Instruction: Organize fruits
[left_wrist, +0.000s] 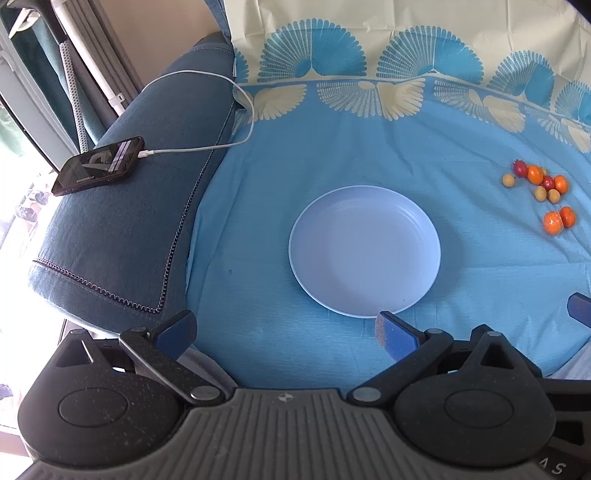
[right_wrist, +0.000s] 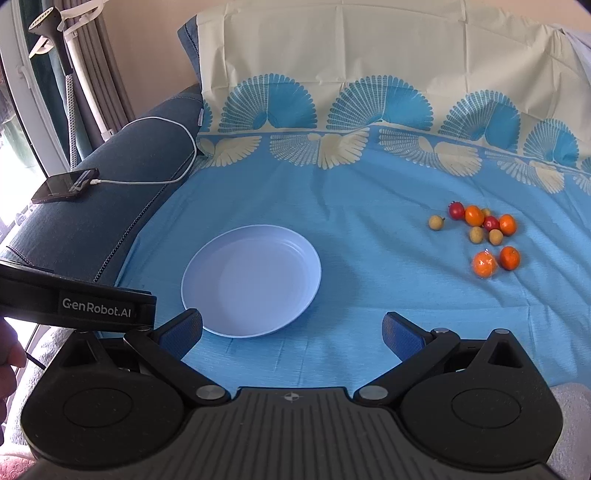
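Nearest, the left claw and right claw both hang released, jaws spread wide and holding nothing, above the blue cloth. Just beyond sits the pale plate, bare. Farther right, well apart from it, the small fruits lie clustered on the cloth.

Left gripper and right gripper, each seen from its own wrist camera: a grey ribbed central plate bearing a small cross-in-circle mark, flanked by two black speckled teardrop housings with round recessed caps. Black linkage bars pivot on silver round-headed pins and carry fingers faced with blue textured pads. In the right wrist view the left gripper's black body shows white "GenRobot.AI" lettering, with a thin black cable below it.
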